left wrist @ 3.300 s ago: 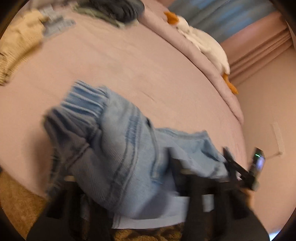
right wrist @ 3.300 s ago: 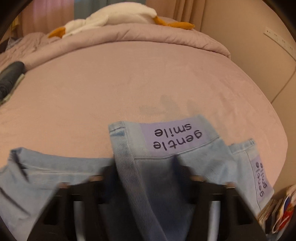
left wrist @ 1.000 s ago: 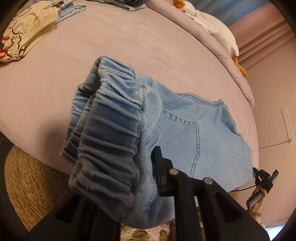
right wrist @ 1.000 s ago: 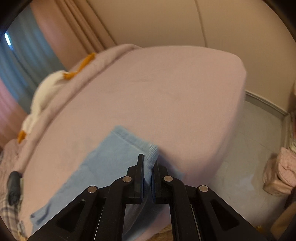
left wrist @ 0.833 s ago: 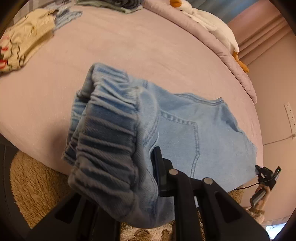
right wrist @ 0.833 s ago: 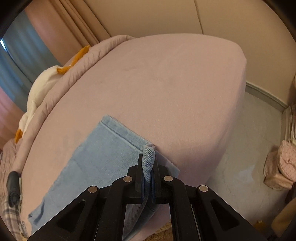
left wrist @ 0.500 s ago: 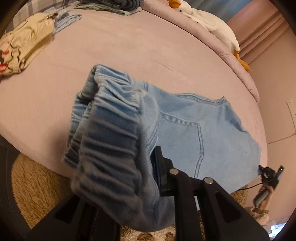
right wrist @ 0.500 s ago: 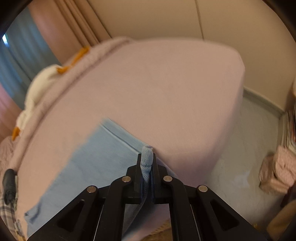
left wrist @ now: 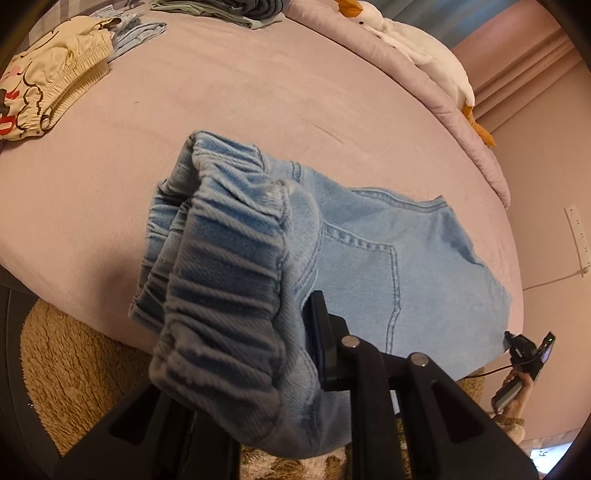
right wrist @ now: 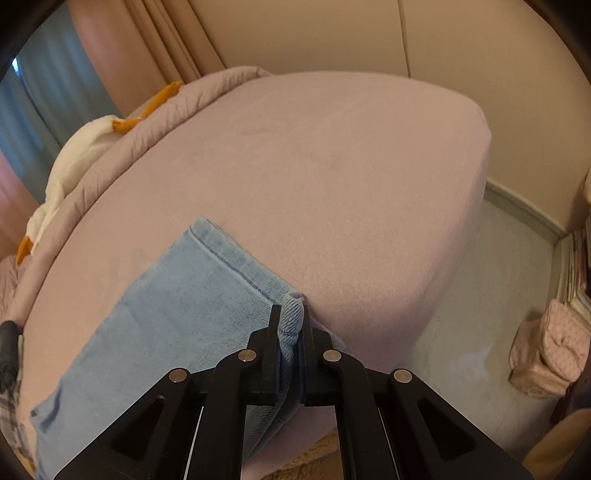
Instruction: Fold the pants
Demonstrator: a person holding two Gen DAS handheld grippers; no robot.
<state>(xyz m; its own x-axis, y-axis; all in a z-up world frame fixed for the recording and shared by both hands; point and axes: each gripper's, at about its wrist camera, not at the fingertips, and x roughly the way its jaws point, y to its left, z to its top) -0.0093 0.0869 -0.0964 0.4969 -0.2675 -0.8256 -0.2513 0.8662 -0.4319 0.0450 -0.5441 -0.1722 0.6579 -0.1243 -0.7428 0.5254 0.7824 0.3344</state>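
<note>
Light blue denim pants (left wrist: 388, 258) lie on the pink bed (left wrist: 258, 103) near its front edge. My left gripper (left wrist: 280, 332) is shut on the elastic waistband (left wrist: 229, 266), which bunches up over the left finger and hides it. My right gripper (right wrist: 290, 321) is shut on the hem corner of a pant leg (right wrist: 177, 306), with a fold of denim pinched between the jaws. The leg lies flat towards the left. The right gripper also shows in the left wrist view (left wrist: 524, 347) at the far end of the pants.
A folded cream garment (left wrist: 51, 85) lies at the bed's left. A stack of folded clothes (left wrist: 229, 11) and a white plush goose (left wrist: 417, 48) sit at the back. A shaggy brown rug (left wrist: 74, 369) lies below the bed edge. Pink items (right wrist: 550, 354) are on the floor at right.
Both grippers keep their hold. The pants have been drawn a little further onto the bed and lie flatter between the two grippers.
</note>
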